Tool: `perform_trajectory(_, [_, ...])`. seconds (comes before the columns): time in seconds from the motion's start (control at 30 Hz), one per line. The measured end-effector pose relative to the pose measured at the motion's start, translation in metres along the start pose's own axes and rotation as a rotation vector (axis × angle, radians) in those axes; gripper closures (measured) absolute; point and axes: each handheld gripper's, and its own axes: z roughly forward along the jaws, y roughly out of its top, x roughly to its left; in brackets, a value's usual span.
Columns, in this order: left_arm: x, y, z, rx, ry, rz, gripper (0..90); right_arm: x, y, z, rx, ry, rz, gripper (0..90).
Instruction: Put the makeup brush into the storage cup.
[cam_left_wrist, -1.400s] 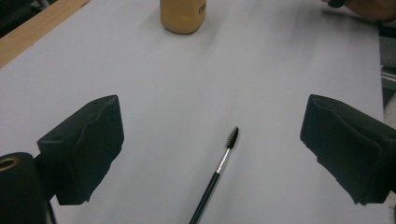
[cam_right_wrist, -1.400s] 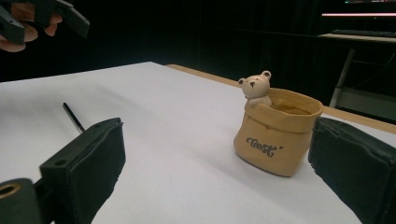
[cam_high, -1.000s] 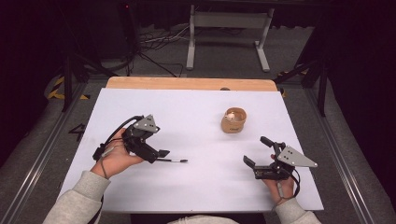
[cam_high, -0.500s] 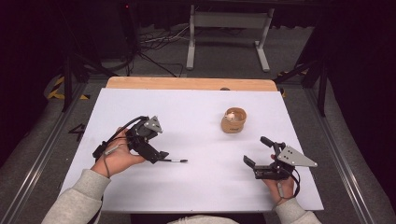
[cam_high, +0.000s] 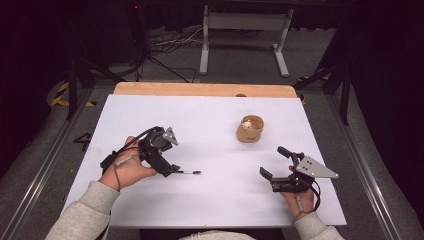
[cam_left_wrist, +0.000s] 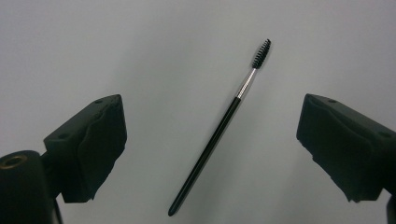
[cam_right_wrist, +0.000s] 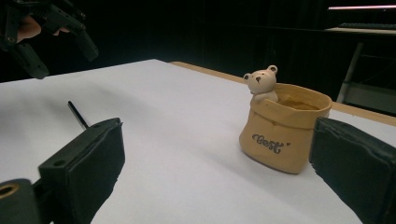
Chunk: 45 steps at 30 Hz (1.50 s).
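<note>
White table: paper-covered top, wooden strip along the far edge.
Left gripper: held low over the table's left side, jaws spread wide and gripping nothing, pointed down at the brush.
Spoolie brush: thin black wand lying flat on the white surface between the spread jaws, touching neither, bristle end away from the handle.
Tan pot: sack-shaped, small bear figure on its rim, upright right of centre.
Right gripper: near the right edge, jaws released and empty, facing the pot.
</note>
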Motion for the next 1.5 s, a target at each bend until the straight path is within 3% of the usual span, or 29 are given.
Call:
perform_trajectory(0.7, [0.002, 0.001, 0.023, 0.077, -0.041, 0.007, 13.2, 0.0, 0.0, 0.0, 0.0, 0.003, 0.008, 4.4])
perform_trajectory(1.13, [0.005, -0.005, 0.037, 0.086, -0.054, -0.006, 17.4, -0.001, -0.001, -0.001, -0.001, 0.005, 0.013, 4.4])
perform_trajectory(1.5, [0.006, -0.007, 0.045, 0.099, -0.059, 0.006, 21.7, -0.001, -0.001, 0.0, 0.001, 0.006, 0.016, 4.4])
